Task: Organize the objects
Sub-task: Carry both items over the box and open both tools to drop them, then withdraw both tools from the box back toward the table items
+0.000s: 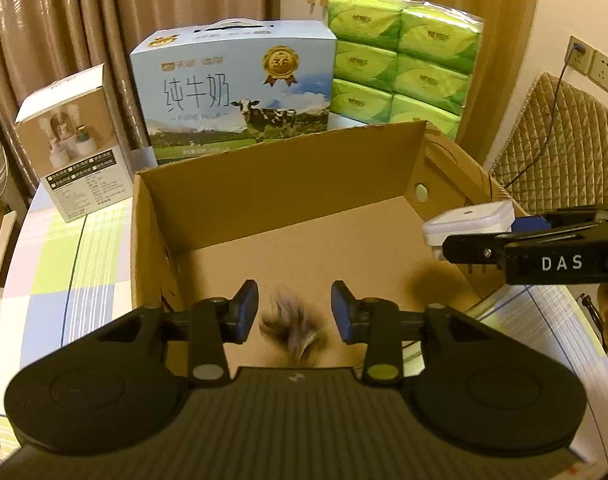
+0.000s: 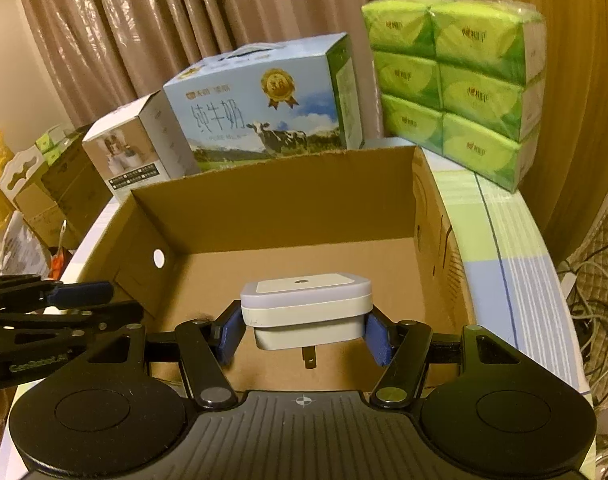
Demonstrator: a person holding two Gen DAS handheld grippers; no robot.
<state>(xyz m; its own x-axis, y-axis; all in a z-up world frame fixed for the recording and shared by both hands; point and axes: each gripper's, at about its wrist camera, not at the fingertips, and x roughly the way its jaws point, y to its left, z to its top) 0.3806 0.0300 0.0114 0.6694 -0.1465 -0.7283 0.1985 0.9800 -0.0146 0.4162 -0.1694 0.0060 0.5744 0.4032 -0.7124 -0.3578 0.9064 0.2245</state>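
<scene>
A worktop (image 1: 76,256) covered in a checked cloth of green, blue and white is seen at the left of the left wrist view and at the right of the right wrist view. Brown curtains (image 1: 104,12) fill the upper left in both views. A wall socket (image 1: 594,62) with a cable plugged in is seen at the upper right of the left view, above a quilted chair back (image 1: 560,148).

An open cardboard box (image 1: 272,184) takes up the centre of both frames. Behind it, along the top, three things are lined up: a small white carton (image 1: 74,140) at left, a blue milk carton (image 1: 240,92) with a cow print in the middle, a green tissue pack (image 1: 404,60) at right. More cartons and a yellow bag are seen at the far left of the right view, off the worktop.

The left tool (image 1: 295,312) is held over the near edge of the box with jaws parted and nothing pressed between the pads; a blurred dark furry object (image 1: 294,326) is seen between and below them, over the box floor, identity unclear. No contact with the pads is seen.

The right tool (image 2: 306,334) is clamped on a white plug-in night light (image 2: 306,306), prongs pointing down, held above the box interior. In the left view it enters from the right edge, over the box's right wall.
</scene>
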